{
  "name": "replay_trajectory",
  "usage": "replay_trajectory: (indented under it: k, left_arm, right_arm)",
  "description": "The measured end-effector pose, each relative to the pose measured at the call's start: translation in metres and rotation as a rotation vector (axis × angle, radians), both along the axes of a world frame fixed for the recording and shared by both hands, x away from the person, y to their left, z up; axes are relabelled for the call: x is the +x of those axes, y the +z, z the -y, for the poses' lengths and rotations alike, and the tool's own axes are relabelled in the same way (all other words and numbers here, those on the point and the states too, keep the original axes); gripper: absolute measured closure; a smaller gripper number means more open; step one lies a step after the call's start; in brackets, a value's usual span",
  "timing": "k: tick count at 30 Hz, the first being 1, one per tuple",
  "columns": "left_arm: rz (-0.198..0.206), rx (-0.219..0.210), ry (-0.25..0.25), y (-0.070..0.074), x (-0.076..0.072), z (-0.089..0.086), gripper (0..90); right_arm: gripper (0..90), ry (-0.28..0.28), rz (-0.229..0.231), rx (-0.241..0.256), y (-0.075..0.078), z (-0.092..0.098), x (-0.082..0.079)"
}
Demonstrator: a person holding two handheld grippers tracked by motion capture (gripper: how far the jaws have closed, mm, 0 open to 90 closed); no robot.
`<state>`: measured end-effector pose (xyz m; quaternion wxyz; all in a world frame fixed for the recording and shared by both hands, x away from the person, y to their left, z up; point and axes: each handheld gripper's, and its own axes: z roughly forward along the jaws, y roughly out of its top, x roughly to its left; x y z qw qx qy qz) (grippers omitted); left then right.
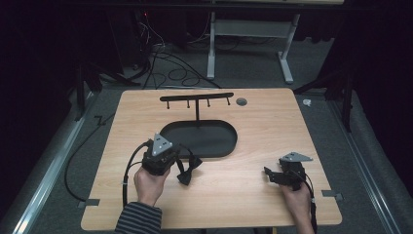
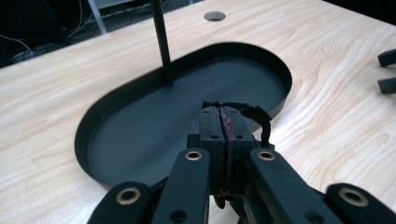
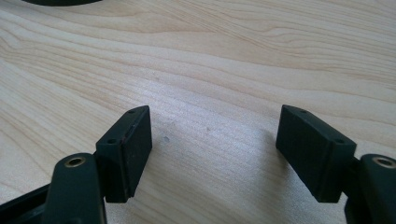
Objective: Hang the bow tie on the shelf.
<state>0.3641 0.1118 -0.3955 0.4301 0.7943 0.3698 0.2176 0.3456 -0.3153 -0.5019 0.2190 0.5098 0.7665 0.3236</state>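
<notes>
My left gripper (image 1: 179, 161) is shut on a thin black strap (image 2: 254, 112) that loops past its tips; a red edge shows between the pressed jaws. In the high view a black bow-tie-shaped piece (image 1: 187, 171) hangs at that gripper, just in front of the black oval tray (image 1: 229, 146). A thin post (image 2: 161, 42) rises from the tray's far side to a crossbar with several hooks (image 1: 197, 97). In its own view the left gripper (image 2: 225, 114) hovers over the tray's near rim (image 2: 280, 70). My right gripper (image 1: 269, 174) (image 3: 215, 135) stands open over bare wood at the front right, nothing between its jaws.
A wooden table (image 1: 263, 126) holds everything, with a round cable hole (image 1: 241, 101) near its far edge. A black cable (image 1: 127, 170) trails from the left gripper. Cables and a white table frame (image 1: 212, 48) lie on the floor beyond.
</notes>
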Motion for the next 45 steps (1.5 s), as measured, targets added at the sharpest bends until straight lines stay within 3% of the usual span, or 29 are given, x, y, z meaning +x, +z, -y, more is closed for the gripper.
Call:
replay_trajectory:
  k: [13,24,35,45]
  left_arm:
    - [0.020,-0.027,-0.011,0.020,0.022,0.006,89.0]
    - [0.036,-0.022,-0.003,0.033,0.038,0.009,88.9]
    - [0.039,-0.029,0.003,0.042,0.054,0.015,88.9]
    - [0.044,-0.040,0.038,0.048,0.072,0.022,88.9]
  right_arm:
    - [28.1,0.001,0.002,0.004,0.000,0.000,0.000]
    - [28.0,0.001,0.001,0.004,0.000,0.000,0.000]
    - [28.0,0.002,0.001,0.003,0.000,0.000,0.000]
    - [28.0,0.002,0.000,0.004,0.000,0.000,0.000]
